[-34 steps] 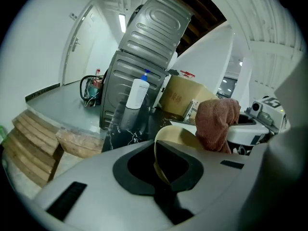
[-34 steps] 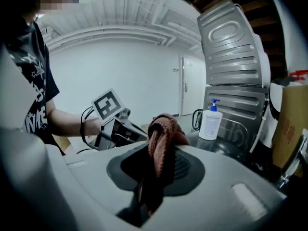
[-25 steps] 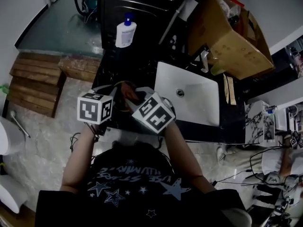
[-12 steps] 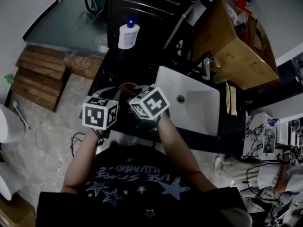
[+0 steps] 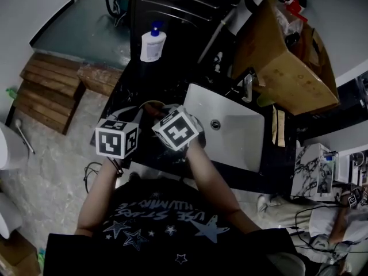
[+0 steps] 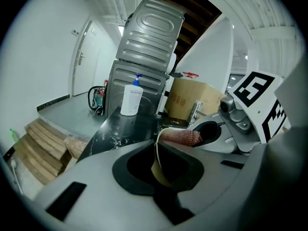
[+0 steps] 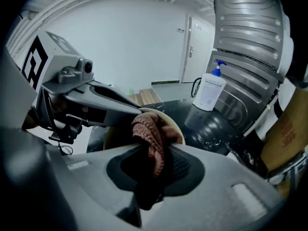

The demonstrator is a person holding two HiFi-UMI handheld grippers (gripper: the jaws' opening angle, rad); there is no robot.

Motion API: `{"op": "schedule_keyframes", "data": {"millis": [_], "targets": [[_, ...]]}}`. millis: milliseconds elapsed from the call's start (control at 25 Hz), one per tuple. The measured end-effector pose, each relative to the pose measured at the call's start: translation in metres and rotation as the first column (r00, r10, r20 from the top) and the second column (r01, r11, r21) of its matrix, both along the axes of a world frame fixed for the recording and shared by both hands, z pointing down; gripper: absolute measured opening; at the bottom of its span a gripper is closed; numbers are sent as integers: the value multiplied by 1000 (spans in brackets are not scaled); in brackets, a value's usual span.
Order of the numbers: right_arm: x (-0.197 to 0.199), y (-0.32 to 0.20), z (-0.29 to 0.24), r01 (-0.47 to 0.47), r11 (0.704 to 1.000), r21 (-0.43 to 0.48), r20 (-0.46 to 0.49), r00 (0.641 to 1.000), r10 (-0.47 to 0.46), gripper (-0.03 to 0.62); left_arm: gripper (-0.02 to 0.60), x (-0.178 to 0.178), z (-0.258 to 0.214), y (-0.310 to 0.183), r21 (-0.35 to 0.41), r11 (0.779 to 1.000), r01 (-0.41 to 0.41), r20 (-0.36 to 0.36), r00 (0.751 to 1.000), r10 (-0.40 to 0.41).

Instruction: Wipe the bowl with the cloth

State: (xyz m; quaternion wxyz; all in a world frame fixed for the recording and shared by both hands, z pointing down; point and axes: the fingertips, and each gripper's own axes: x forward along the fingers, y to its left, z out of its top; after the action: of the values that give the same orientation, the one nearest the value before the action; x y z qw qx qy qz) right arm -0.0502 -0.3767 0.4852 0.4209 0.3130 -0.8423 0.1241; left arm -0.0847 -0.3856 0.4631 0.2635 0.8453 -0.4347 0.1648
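Right gripper view, cloth (image 7: 150, 134) clamped inside bowl (image 7: 176, 130), left gripper (image 6: 158, 150) pinching rim

2 forearms reach forward together, left gripper (image 6: 162, 154) clamped on the bowl (image 6: 158, 173), right gripper (image 7: 153, 153) on the cloth (image 7: 147, 126).

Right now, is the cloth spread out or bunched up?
Bunched up: the cloth is a crumpled wad, pinched between the jaws of the right hand-held gripper.

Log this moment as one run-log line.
step: wipe bowl | left hand-held gripper: shut on bowl rim | right hand-held gripper: shut on cloth, at bowl | place: over black counter, beside sink
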Motion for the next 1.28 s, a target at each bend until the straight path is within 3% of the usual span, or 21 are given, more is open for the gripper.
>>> {"op": "schedule_keyframes", "data": {"millis": [200, 320, 600, 880, 1000, 1200, 1280], "targets": [[11, 6, 5, 59, 998, -28, -134, 989, -62, 66, 23, 4, -7, 0, 49, 999, 5, 7, 1000, -6], [11, 12, 9, 82, 992, -93, -128, 987, -93, 64, 23, 5, -9, 2, 65, 998, 6, 7, 1000, -6], [-7, 31, 15, 129, 955, -268, 88, 990, -109, 64, 25, 8, -11, 6, 76, 997, 4, 4, 1000, -4], [-25, 33, 8, 133, 932, -336, 277, 960, -37, 64, 26, 4, -13, 7, 82, 996, 22, -13, 1000, -21], [-26, 31, 5, 114, 927, -357, 353, 935, 21, 64, 26, 0, -12, 7, 92, 995, 34, -18, 999, -33], [-28, 25, -11, 82, 914, -398, 515, 844, 148, 64, 25, -7, -14, 8, 108, 993, 45, -32, 999, -42], [-25, 24, -15, 70, 920, -386, 533, 831, 160, 64, 25, -8, -15, 7, 114, 993, 41, -22, 999, -39]]}}
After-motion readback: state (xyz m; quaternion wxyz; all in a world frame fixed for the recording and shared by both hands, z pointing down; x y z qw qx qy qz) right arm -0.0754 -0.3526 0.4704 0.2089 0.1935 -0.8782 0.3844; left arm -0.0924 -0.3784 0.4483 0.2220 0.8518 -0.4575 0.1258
